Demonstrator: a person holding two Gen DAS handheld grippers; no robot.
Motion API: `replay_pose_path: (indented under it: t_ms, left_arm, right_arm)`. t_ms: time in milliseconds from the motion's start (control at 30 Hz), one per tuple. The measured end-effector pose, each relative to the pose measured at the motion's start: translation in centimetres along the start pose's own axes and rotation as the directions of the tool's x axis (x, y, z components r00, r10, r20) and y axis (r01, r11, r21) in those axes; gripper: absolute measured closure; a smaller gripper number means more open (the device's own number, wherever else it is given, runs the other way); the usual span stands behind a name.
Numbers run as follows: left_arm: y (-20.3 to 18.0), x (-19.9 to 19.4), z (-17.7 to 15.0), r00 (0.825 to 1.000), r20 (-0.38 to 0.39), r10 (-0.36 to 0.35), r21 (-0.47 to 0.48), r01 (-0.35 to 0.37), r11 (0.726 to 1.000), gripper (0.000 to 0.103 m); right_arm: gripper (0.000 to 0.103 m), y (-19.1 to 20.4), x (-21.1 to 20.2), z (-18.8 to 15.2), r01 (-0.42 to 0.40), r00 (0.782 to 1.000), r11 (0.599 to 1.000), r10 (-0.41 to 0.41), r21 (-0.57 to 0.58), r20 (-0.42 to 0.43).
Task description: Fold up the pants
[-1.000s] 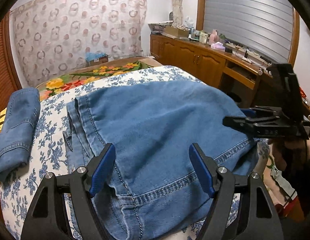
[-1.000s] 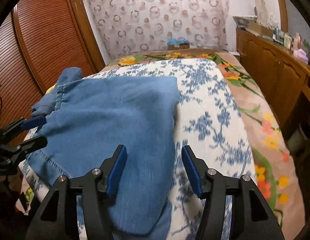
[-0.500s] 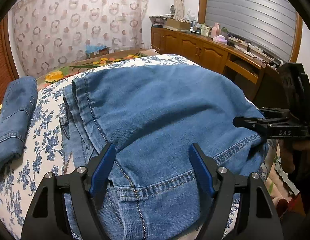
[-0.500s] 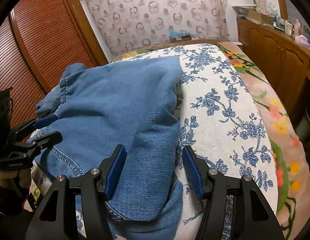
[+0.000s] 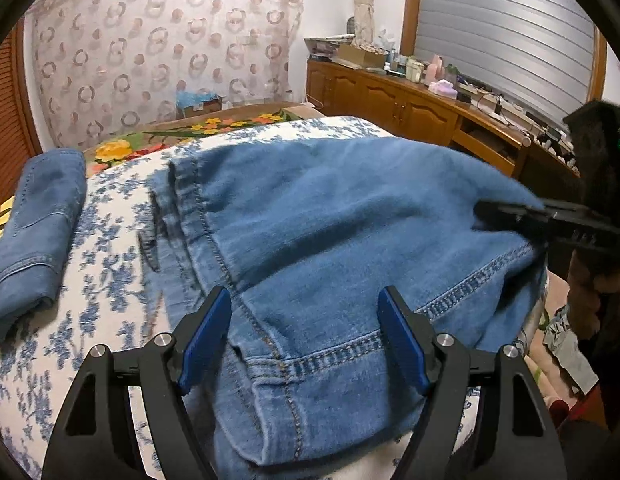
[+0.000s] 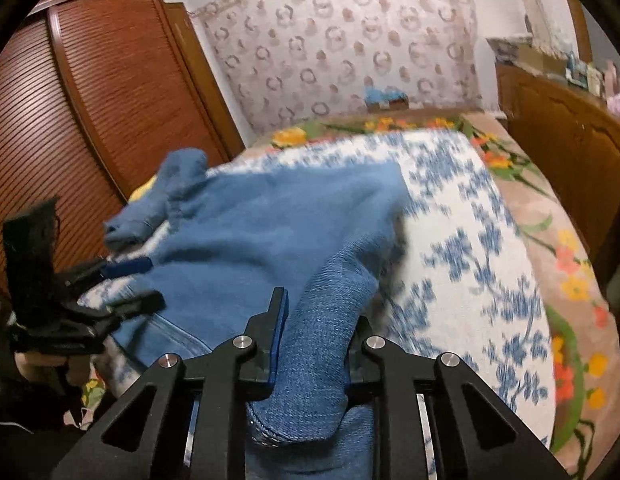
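- Floral sheet covers the bed, jeans on it.
- Right gripper has just closed, clamped on a denim fold.
- Left gripper jaws stand apart over the waistband.

1. Two black two-finger grippers with blue pads: the left gripper and the right gripper.
2. Two blue denim garments: one pair of light blue denim pants spread out, and one folded darker blue denim garment lying apart from it.
3. One white bedspread with a blue flower print.
4. One cover with orange and yellow flowers underneath it.
5. One sheer curtain patterned with pinkish rings.
6. One long brown wooden cabinet; the small items on top are too blurred to count.
7. One brown louvred wooden door.
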State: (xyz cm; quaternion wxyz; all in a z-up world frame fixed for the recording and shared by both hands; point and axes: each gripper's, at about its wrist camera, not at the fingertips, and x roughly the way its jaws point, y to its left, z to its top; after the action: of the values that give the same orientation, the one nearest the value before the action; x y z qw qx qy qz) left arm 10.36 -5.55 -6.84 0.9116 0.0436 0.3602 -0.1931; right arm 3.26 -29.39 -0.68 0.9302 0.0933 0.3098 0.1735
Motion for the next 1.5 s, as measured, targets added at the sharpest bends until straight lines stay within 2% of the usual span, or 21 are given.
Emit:
replay_pose_path:
  t_ms: [267, 467, 633, 767, 900, 1000, 1067, 1200, 1267, 1400, 1500]
  left_arm:
    - [3.6, -4.0, -0.3, 0.996, 0.052, 0.065, -0.046, -0.063, 0.997, 0.026]
    - [7.6, -6.8, -1.8, 0.988, 0.073, 0.138, -0.108, -0.129, 0.986, 0.026]
    - [10.7, -8.5, -4.0, 0.98, 0.069, 0.185, -0.182, -0.17, 0.969, 0.026]
    - [12.2, -9.0, -5.0, 0.976, 0.058, 0.212, -0.221, -0.194, 0.956, 0.026]
    - [13.8, -9.4, -5.7, 0.971, 0.054, 0.232, -0.258, -0.211, 0.943, 0.026]
    - [14.3, -9.4, -5.9, 0.969, 0.056, 0.241, -0.271, -0.217, 0.938, 0.026]
    - [14.5, -9.6, -6.1, 0.968, 0.059, 0.244, -0.275, -0.219, 0.936, 0.026]
    - [14.1, -9.5, -6.0, 0.969, 0.065, 0.24, -0.268, -0.215, 0.939, 0.026]
    - [13.8, -9.6, -5.9, 0.969, 0.069, 0.236, -0.259, -0.211, 0.943, 0.026]
    - [13.0, -9.6, -5.3, 0.972, 0.082, 0.221, -0.241, -0.196, 0.951, 0.026]
    - [12.1, -9.6, -4.7, 0.974, 0.095, 0.203, -0.227, -0.178, 0.958, 0.026]
  right_arm:
    - [0.083, 5.0, -1.7, 3.1, -0.074, 0.993, 0.992, 0.083, -0.103, 0.086]
    - [0.084, 9.8, -0.1, 4.7, -0.152, 0.982, 0.97, 0.171, -0.191, 0.084]
    - [0.084, 13.1, 4.0, 4.8, -0.227, 0.971, 0.947, 0.238, -0.228, 0.024]
    - [0.084, 15.1, 8.0, 3.6, -0.293, 0.956, 0.926, 0.284, -0.238, -0.071]
    - [0.084, 16.2, 11.0, 1.9, -0.324, 0.943, 0.914, 0.29, -0.245, -0.163]
    - [0.084, 16.3, 12.3, 1.1, -0.329, 0.938, 0.911, 0.285, -0.247, -0.197]
    - [0.081, 16.1, 12.8, 1.4, -0.33, 0.937, 0.914, 0.286, -0.237, -0.202]
    - [0.066, 16.0, 11.8, 2.4, -0.366, 0.924, 0.905, 0.324, -0.217, -0.204]
    - [0.062, 15.8, 10.6, 2.8, -0.361, 0.928, 0.904, 0.324, -0.228, -0.186]
    - [0.059, 14.4, 7.7, 3.9, -0.309, 0.951, 0.916, 0.293, -0.256, -0.1]
    - [0.059, 12.6, 6.6, 4.2, -0.214, 0.977, 0.939, 0.212, -0.27, -0.037]
